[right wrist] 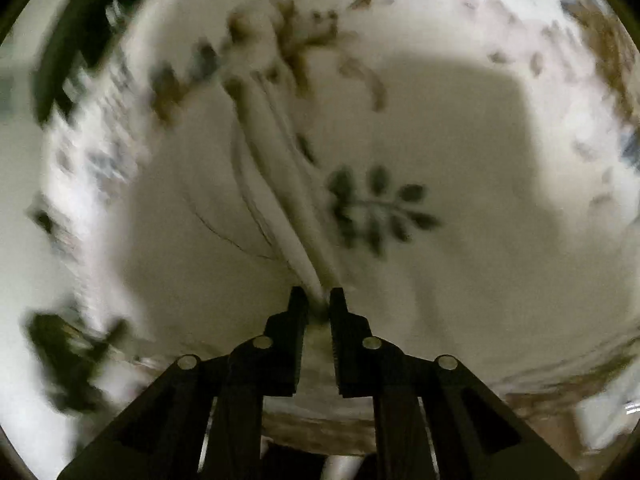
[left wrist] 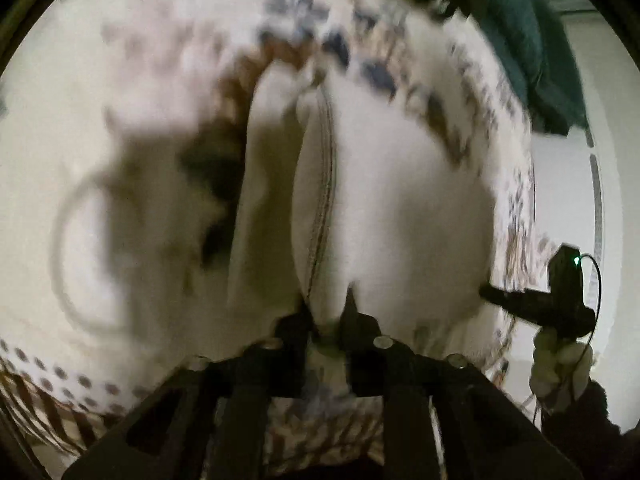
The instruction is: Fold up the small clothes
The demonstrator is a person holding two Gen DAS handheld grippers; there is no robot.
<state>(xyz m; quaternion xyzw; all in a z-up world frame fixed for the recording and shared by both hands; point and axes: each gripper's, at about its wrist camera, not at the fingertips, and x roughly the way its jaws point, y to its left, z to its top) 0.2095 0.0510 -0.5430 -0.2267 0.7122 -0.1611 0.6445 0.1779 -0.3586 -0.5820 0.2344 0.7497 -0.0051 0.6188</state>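
Tongs left (left wrist: 326, 314) pinch white garment (left wrist: 400, 200) | tongs right (right wrist: 319, 300) pinch it too

Patterned cream cloth (left wrist: 120, 60) covering the surface (blurred), dark green fabric (left wrist: 528, 40) behind, pale wall (left wrist: 576, 184), dim light

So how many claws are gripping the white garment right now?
2. The left claw is shut on a bunched edge of the white garment by its seam; the right claw is shut on a gathered fold. Motion blur may hide other cloth.
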